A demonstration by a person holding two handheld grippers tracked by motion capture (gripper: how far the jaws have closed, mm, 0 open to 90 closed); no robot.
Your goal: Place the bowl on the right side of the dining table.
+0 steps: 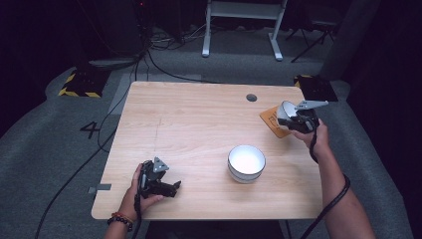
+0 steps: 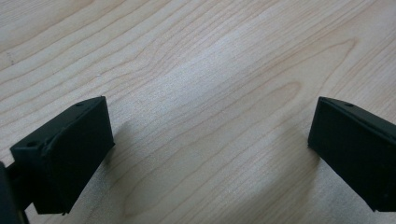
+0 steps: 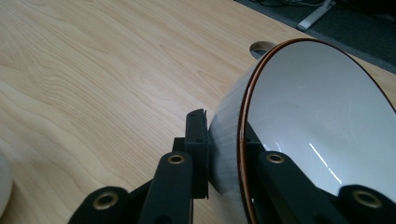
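While right claw (image 3: pixel 224 154) pinches bowl (image 3: pixel 317 116) rim near table (image 1: pixel 199 124) edge | left claw (image 2: pixel 210 154) spread

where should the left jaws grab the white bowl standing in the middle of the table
Take the white bowl by its rim, coming from above on its left side, the side nearest the open left gripper. It stands upright and open, so one jaw can drop inside and one outside the thin wall. The right gripper holds another bowl the same way.
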